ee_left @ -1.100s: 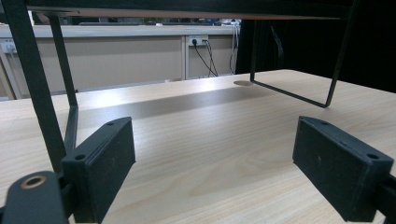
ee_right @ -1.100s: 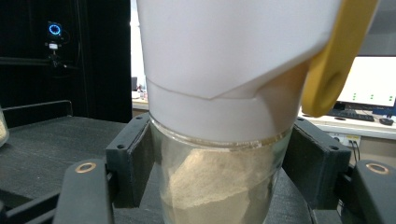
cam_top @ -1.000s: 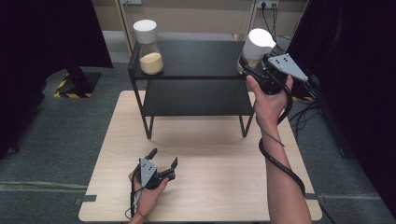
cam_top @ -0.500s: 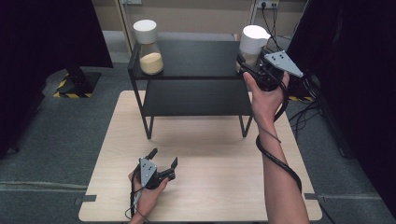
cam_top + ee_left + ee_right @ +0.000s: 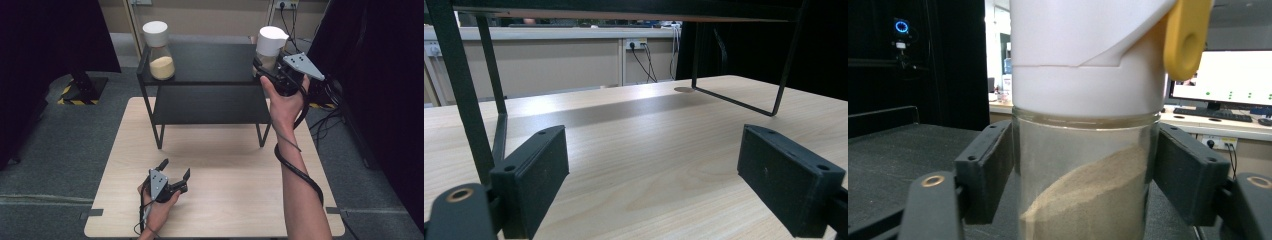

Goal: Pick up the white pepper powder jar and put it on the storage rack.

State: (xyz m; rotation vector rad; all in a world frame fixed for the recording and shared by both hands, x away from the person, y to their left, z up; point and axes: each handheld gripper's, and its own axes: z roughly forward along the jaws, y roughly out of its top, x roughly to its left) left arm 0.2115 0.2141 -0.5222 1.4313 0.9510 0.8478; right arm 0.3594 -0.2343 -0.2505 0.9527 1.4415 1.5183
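Right tool [image 5: 263,67] jaws had just been eased apart around the jar [image 5: 270,47], now set at the shelf's [image 5: 210,65] right edge; left tool [image 5: 172,175] lay open, empty.

- In the high view's upper right, the jar [image 5: 270,47] has its lower glass hidden behind the right gripper [image 5: 263,67].
- In the right gripper view, the picture's edges cut off the jar's top and base; whether the pads touch the glass is unclear.
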